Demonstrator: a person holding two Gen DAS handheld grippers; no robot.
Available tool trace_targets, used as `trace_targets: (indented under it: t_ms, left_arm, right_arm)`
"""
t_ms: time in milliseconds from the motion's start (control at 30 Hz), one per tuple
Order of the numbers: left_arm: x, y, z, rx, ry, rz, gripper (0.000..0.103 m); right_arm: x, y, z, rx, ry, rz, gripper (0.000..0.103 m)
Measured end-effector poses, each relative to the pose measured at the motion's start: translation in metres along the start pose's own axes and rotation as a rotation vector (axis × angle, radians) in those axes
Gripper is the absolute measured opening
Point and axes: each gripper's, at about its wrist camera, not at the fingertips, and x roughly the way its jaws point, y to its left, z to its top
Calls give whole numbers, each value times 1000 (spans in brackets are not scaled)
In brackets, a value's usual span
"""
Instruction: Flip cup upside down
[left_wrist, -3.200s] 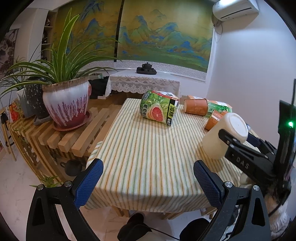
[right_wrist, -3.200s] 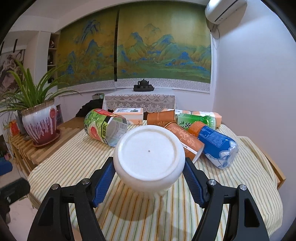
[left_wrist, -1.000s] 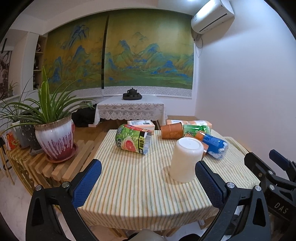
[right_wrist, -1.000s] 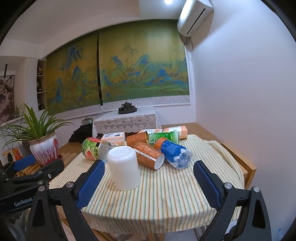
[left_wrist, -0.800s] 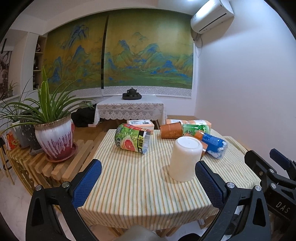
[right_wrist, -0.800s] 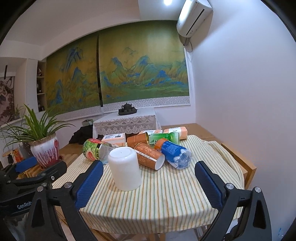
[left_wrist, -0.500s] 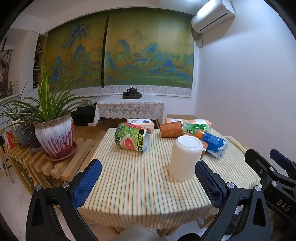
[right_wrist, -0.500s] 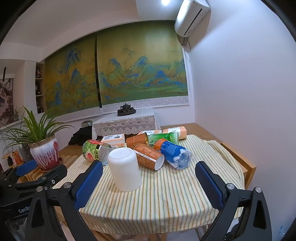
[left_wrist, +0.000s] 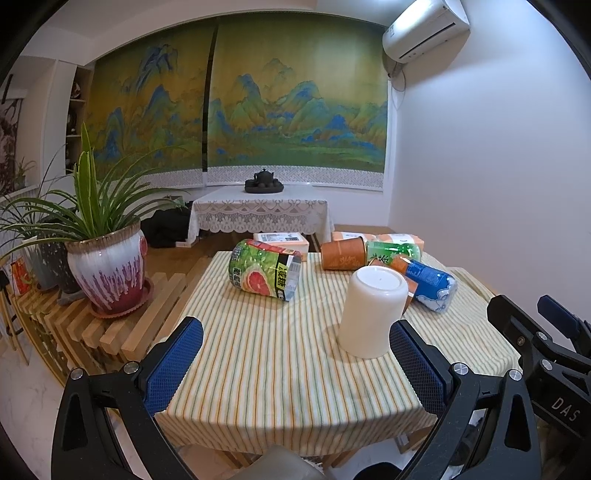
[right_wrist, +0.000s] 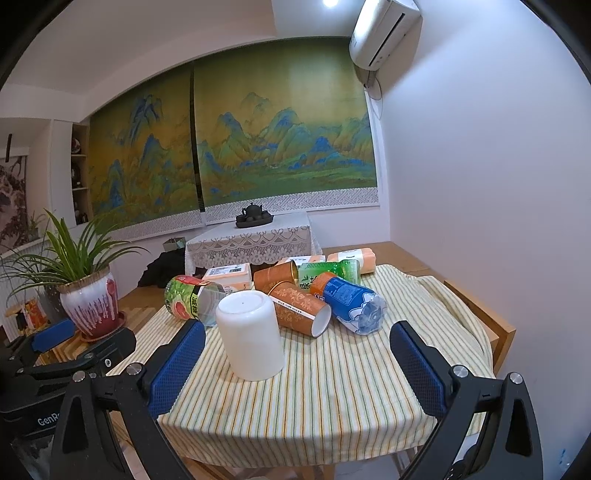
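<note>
**White cup stands mouth-down on the striped table, both tongs wide and empty**

Nearest the cameras, the left tongs (left_wrist: 295, 363) and the right tongs (right_wrist: 297, 363) hang at the table's front edge, blue pads spread wide apart, nothing between them. Each pair is level and points across the table (left_wrist: 258, 369). The right tongs also show at the right edge of the left view.

Just beyond the pads the white cup (right_wrist: 251, 334) stands on its rim on the striped cloth, flat base up, touching neither pair.

Close behind it lie tipped containers: an orange patterned tube (right_wrist: 299, 308) with its open end toward the camera, a blue-labelled bottle (right_wrist: 349, 299) beside that, and a grapefruit-print can (left_wrist: 264, 269) on its side to the left. Whether the tube touches the cup cannot be told. Farther back lie another orange tube (left_wrist: 341, 253), a green bottle (left_wrist: 393, 253) and flat boxes.

Off the table's left, a potted plant (left_wrist: 107, 269) sits on a slatted wooden bench (left_wrist: 110, 332). At the far wall a teapot set (left_wrist: 264, 182) rests on a lace-covered stand.
</note>
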Motion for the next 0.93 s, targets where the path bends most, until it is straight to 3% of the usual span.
trace_targets:
  t_ms: [933]
  left_arm:
    - [8,3,-1,-2,10,5,102]
  right_arm:
    - [8,2,-3,3,15,0,99]
